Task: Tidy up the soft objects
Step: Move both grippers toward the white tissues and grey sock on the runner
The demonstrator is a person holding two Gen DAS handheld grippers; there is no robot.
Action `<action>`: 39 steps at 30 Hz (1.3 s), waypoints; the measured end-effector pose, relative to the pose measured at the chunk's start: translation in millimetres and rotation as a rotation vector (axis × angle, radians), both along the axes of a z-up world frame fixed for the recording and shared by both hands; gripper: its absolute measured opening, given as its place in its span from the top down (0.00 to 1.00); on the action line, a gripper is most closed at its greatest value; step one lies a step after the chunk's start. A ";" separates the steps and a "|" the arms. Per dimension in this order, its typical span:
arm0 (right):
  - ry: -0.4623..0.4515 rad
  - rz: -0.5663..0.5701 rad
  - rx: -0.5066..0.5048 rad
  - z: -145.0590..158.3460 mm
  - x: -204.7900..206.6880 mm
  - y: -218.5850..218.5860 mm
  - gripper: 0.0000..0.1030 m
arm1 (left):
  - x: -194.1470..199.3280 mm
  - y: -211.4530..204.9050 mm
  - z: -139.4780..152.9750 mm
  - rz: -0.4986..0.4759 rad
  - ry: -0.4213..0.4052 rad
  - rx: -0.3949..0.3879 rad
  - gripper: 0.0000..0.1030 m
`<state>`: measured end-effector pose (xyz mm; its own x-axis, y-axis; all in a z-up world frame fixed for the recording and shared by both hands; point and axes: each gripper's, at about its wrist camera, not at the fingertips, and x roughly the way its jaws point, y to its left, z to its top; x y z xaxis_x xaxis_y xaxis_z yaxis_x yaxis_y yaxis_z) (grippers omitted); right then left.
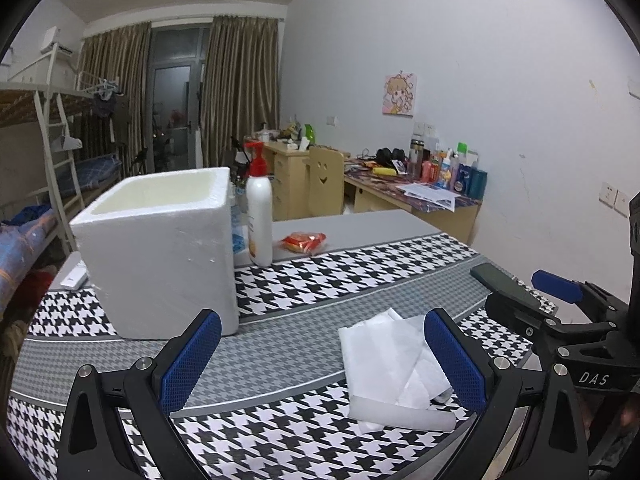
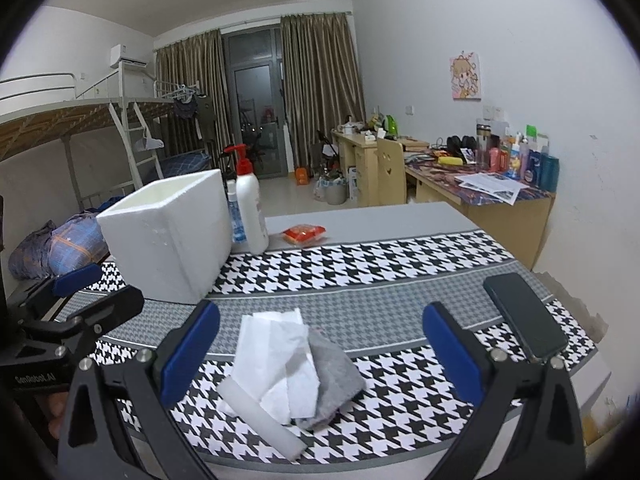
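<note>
A pile of soft things lies on the houndstooth tablecloth: white tissue sheets (image 2: 276,356), a grey cloth (image 2: 336,376) and a white foam strip (image 2: 260,412). The tissues (image 1: 384,356) and foam strip (image 1: 404,416) also show in the left wrist view. A white foam box (image 1: 160,248) stands open-topped at the left, and shows in the right wrist view (image 2: 168,236). My left gripper (image 1: 324,360) is open and empty, its right finger beside the tissues. My right gripper (image 2: 320,356) is open and empty, with the pile between its fingers.
A white pump bottle with a red top (image 1: 259,216) stands right of the box. A red snack packet (image 1: 303,241) lies behind. A dark phone (image 2: 524,316) lies at the right. A small white device (image 1: 74,276) lies left of the box. Bunk beds stand left, desks right.
</note>
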<state>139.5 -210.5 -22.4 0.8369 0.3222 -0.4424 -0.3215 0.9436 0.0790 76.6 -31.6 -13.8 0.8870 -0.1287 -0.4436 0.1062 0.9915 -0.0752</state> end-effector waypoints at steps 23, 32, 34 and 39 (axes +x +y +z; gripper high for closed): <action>0.102 -0.017 -0.009 -33.1 9.8 -25.5 0.01 | 23.9 -27.2 -35.6 -0.066 0.125 0.011 0.01; 0.141 -0.031 -0.010 -43.7 16.7 -36.1 0.01 | 34.5 -35.2 -49.9 -0.078 0.183 0.009 0.01; 0.143 -0.030 -0.002 -43.0 16.8 -38.5 0.01 | 37.3 -36.7 -52.2 -0.087 0.199 0.002 0.01; 0.144 -0.024 -0.015 -43.9 16.9 -40.2 0.01 | 44.9 -41.5 -59.8 -0.110 0.240 -0.016 0.11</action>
